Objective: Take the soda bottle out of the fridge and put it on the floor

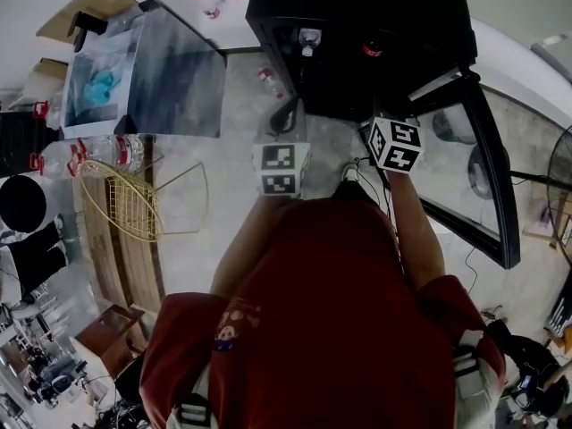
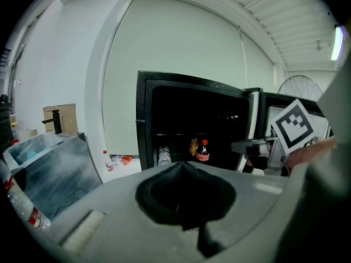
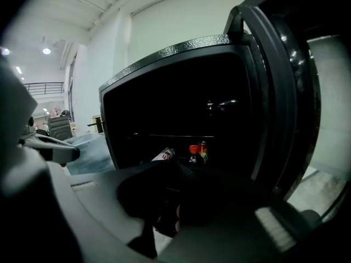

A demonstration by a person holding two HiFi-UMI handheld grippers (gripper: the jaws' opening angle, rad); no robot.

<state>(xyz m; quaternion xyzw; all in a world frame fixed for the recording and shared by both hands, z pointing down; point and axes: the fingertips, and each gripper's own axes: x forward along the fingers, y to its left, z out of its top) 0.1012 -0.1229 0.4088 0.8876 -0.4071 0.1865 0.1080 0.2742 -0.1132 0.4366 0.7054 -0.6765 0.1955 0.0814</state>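
The black fridge [image 1: 357,25] stands open in front of me. On its shelf stands the dark soda bottle [image 2: 203,151] [image 3: 194,153] with a red cap, which also shows in the head view [image 1: 372,49]. An orange bottle [image 3: 203,149] is just behind it, and a clear bottle [image 2: 163,155] is to its left. My left gripper [image 2: 184,166] [image 1: 286,119] hangs short of the fridge opening, its jaws shut on nothing. My right gripper [image 3: 178,169] points at the shelf from close by. Its dark jaws stand a narrow slit apart and are empty. Its marker cube [image 1: 396,144] sits by the door.
The fridge's glass door [image 1: 478,168] is swung open at the right. A shiny metal box [image 1: 174,74] stands at the left. Near it are plastic bottles [image 1: 98,155] and a wire basket [image 1: 125,199]. A small bottle [image 1: 266,80] lies on the floor by the fridge.
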